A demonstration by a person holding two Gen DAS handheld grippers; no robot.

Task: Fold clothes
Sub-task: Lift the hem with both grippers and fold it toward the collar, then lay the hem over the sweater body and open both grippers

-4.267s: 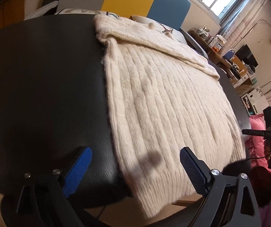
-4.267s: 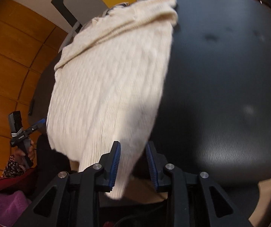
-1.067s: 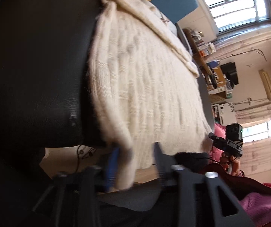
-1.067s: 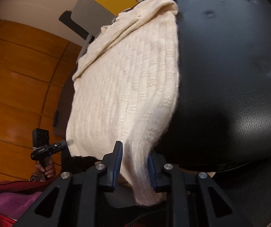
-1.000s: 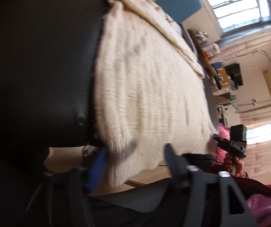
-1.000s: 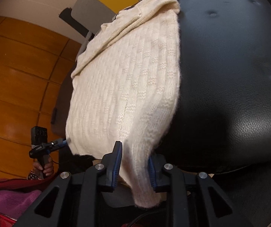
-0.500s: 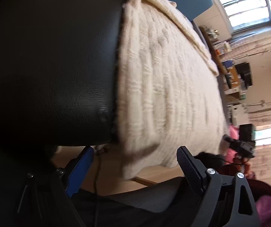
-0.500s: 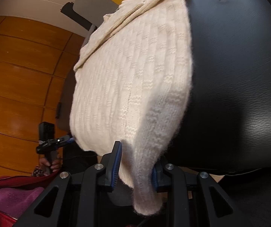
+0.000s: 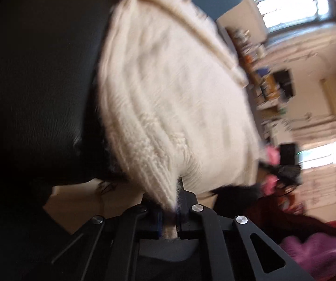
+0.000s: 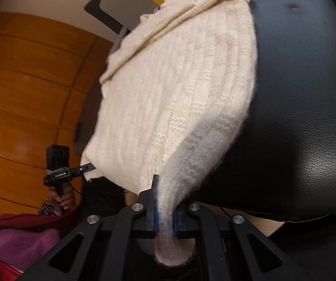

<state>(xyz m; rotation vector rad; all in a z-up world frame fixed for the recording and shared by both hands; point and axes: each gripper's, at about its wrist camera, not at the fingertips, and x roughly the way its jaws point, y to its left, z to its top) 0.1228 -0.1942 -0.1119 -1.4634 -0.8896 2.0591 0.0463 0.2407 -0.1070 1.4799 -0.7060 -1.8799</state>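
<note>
Both tools now closing: left tool & right tool pinch sweater hem.

The sweater lies along the black cushion, its near hem hanging over the front edge. Each near corner sits between one gripper's jaws.

A cream knitted sweater lies spread over a black padded surface, its near corner drawn up off the edge. The right gripper is closing its jaws on that corner, with a tuft of knit hanging out below the blue pads. To the left, in front of orange wood panelling, the left gripper touches the sweater's other near corner, held by a hand.
</note>
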